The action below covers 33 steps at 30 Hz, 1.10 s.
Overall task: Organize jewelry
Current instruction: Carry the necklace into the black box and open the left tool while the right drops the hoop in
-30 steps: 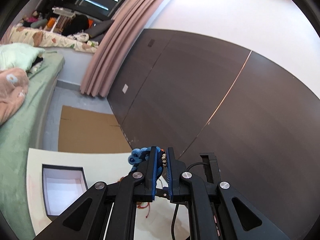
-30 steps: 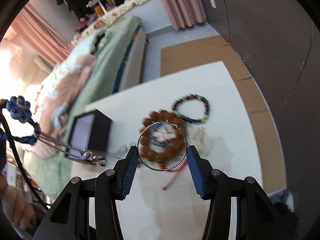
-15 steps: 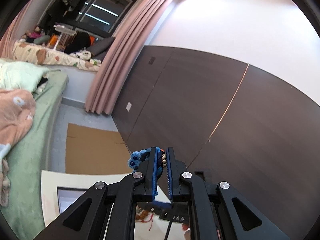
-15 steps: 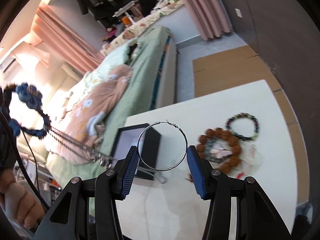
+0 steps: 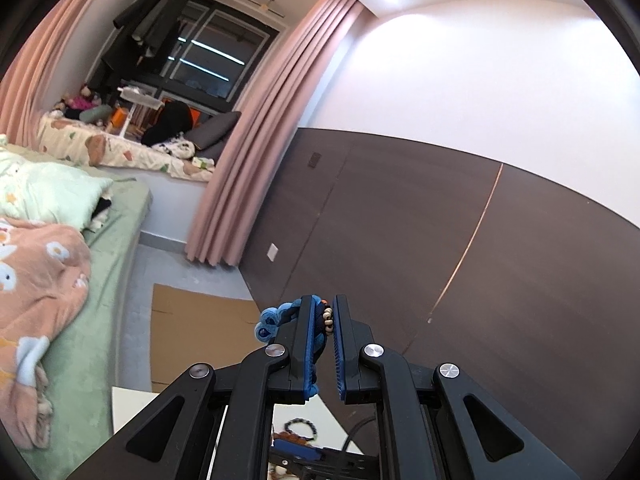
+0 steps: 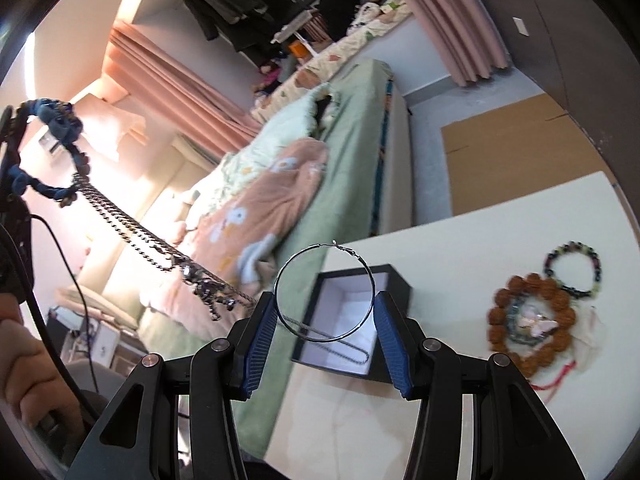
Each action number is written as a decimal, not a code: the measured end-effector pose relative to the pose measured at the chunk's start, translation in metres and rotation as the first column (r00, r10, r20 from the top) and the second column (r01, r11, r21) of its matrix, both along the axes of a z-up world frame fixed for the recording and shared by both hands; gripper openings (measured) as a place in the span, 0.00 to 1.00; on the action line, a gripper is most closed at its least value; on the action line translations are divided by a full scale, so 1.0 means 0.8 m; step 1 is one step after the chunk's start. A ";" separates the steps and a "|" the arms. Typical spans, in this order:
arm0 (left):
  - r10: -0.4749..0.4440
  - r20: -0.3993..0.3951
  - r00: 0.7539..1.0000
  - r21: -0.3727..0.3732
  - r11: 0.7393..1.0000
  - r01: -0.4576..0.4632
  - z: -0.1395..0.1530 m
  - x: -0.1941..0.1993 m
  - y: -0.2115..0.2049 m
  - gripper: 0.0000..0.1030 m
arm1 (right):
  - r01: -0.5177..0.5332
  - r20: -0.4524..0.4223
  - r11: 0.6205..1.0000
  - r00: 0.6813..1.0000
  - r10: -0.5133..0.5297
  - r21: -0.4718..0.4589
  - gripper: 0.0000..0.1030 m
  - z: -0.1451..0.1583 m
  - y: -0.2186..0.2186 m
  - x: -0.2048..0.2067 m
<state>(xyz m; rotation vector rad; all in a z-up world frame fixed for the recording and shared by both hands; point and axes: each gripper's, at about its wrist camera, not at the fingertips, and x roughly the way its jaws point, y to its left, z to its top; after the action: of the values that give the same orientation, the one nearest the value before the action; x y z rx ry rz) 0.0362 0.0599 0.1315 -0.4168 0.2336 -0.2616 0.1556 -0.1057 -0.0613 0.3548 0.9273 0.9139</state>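
Between left gripper (image 5: 322,316) fingers: blue bead necklace (image 5: 276,316), clamped; its silver chain (image 6: 132,232) hangs down toward black box (image 6: 394,282). Chain end lies inside box, on white lining. Right gripper (image 6: 326,304) fingers pressed against sides of thin silver hoop (image 6: 370,280), hoop held above box opening. Right of right gripper, on white table (image 6: 460,248): brown bead bracelet (image 6: 560,300), just beyond it dark green bead bracelet (image 6: 592,256).

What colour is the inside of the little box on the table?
White inside, with black outer walls. The box shows best in the right wrist view.
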 end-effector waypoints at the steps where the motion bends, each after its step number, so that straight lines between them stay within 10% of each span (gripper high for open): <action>1: 0.004 -0.001 1.000 0.002 1.000 -0.004 -0.001 0.001 0.002 0.09 | -0.004 0.001 1.000 1.000 0.004 0.007 0.49 0.000 0.003 -0.001; 16: 0.102 -0.214 0.972 -0.118 0.985 -0.129 -0.099 0.040 0.078 0.09 | -0.044 -0.008 0.997 0.999 0.043 -0.067 0.49 -0.022 0.043 -0.003; 21: 0.093 -0.273 0.957 -0.139 0.981 -0.135 -0.116 0.045 0.092 0.24 | -0.045 -0.022 0.995 0.999 0.044 -0.091 0.49 -0.029 0.052 -0.005; 25: 0.099 -0.270 0.958 -0.153 0.978 -0.144 -0.122 0.038 0.101 0.56 | -0.050 -0.026 0.993 0.999 0.048 -0.106 0.49 -0.034 0.061 -0.006; 33: 0.104 -0.314 0.944 -0.173 0.971 -0.165 -0.135 0.042 0.115 0.61 | -0.039 -0.056 0.992 0.998 0.032 -0.118 0.50 -0.044 0.074 -0.004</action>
<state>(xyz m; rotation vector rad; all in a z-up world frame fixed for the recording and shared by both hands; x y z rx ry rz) 0.0698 0.1519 0.0239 -0.6688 0.4814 -0.0831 0.1525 -0.0462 -0.0965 0.2633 1.0360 0.8806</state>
